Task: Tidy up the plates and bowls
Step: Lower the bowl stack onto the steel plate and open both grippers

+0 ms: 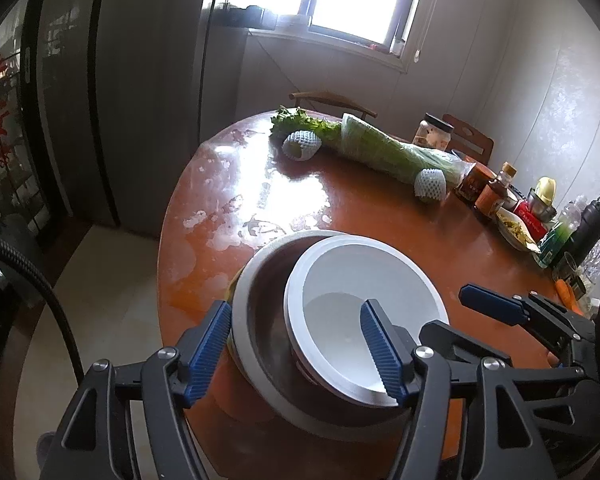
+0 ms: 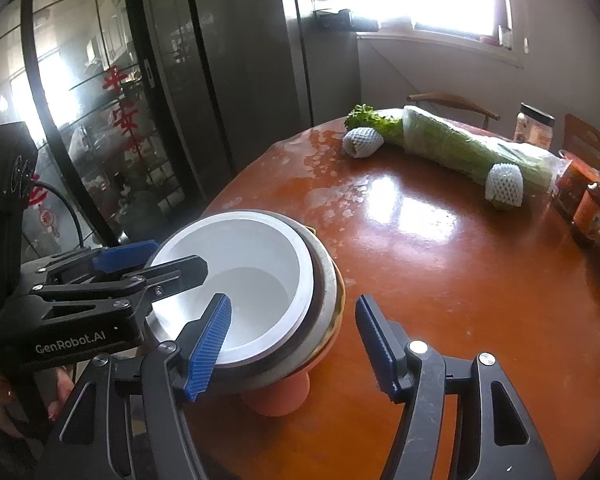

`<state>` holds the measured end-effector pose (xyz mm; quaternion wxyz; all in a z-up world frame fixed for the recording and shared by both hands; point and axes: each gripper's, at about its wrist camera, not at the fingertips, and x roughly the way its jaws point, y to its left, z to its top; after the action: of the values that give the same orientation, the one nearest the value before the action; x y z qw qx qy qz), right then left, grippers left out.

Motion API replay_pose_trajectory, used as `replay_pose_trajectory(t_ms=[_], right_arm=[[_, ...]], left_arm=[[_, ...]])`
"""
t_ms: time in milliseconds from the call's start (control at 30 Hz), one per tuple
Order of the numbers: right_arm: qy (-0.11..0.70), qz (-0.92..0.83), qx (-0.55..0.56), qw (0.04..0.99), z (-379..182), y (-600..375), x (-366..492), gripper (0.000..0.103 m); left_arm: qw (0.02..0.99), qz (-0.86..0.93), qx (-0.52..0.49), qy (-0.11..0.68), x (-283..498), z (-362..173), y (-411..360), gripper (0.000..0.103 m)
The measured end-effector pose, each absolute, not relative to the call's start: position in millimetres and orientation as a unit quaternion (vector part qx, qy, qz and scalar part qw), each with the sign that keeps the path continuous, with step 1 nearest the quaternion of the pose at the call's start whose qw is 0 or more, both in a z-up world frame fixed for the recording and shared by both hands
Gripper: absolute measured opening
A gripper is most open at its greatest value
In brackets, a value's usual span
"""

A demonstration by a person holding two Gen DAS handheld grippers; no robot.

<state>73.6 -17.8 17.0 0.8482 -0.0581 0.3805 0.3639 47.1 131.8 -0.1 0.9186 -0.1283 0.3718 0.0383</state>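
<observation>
The left gripper (image 1: 296, 354) is shown with its jaws spread, straddling the near rim of a stack: one finger lies outside the steel bowl (image 1: 260, 316), the other reaches inside the white bowl (image 1: 364, 300) nested in it. No contact with either rim can be confirmed, so nothing is judged as held. In the right-wrist view the right gripper (image 2: 292, 350) is likewise seen parted, its left finger overlapping the white bowl's (image 2: 240, 280) rim and its right finger over bare table (image 2: 440, 264); the left gripper (image 2: 152, 264) is seen entering from the far side of the stack. The stack appears to rest on an orange dish (image 2: 278, 400) close to the near table edge, just ahead of both grippers. If the stack is to be lifted, both nested walls are best pinched together and raised level, so the inner bowl does not slide. Open polished surface extends ahead of the grippers; farther off lie wrapped greens (image 1: 384, 148), foam-netted fruit (image 1: 302, 145) and, to the right, jars and bottles (image 1: 496, 192).
</observation>
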Motion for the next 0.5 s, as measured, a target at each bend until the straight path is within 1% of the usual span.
replay_pose_trajectory(t_ms=[100,167,400,500], right_arm=[[0.376,0.362,-0.058,0.851,22,-21,70,0.067],[0.372,0.361,-0.057,0.853,26,-24,66,0.071],[0.357,0.359,-0.058,0.86,38,-33,55,0.073],[0.351,0.358,-0.059,0.863,44,-37,49,0.074]], left_arm=[[0.922,0.039,-0.125,0.365,42,6,129,0.069],[0.924,0.04,-0.12,0.36,38,11,126,0.073],[0.929,0.047,-0.111,0.349,26,24,119,0.074],[0.931,0.051,-0.108,0.345,22,28,115,0.077]])
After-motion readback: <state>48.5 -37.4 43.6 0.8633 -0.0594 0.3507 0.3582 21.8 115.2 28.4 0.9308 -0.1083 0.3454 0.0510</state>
